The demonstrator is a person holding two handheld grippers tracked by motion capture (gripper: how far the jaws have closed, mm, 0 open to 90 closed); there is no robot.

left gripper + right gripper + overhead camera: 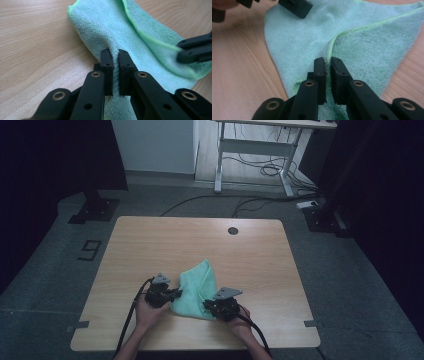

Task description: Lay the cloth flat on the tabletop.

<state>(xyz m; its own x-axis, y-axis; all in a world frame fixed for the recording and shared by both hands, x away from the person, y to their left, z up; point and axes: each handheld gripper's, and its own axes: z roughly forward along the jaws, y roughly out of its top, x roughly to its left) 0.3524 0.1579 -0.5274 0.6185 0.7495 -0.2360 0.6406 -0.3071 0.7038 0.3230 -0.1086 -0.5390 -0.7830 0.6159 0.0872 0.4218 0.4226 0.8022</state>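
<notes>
Cloth: your green cloth (194, 290) lies crumpled on the near half of the counter (150, 245), between your two hands, with one pointed corner reaching away from you.
Cloth detail: a brighter green hem (372, 25) runs along its edges; one layer is folded over another (see the right gripper view).
Left gripper: your left gripper (176, 294) sits at the cloth's left edge, low over the counter.
Left fingers: they (107, 67) stand almost together and pinch a raised ridge of the cloth (112, 32) between them.
Right gripper: your right gripper (207, 306) sits at the cloth's near right corner.
Right fingers: they (320, 72) are narrow, clamped on a fold of the cloth (299, 42) right where the hem line meets them.
Cross view: the tips of your right gripper (195, 50) appear on the cloth at the right edge of the left gripper view, blurred.
Hands: your left hand (146, 312) and right hand (241, 322) each grasp a gripper body from the near edge of the counter.
Cables: a black cable (131, 315) trails from each gripper back toward you.
Counter: light wood grain, with a dark round grommet (233, 230) near the far edge (well apart from the cloth).
</notes>
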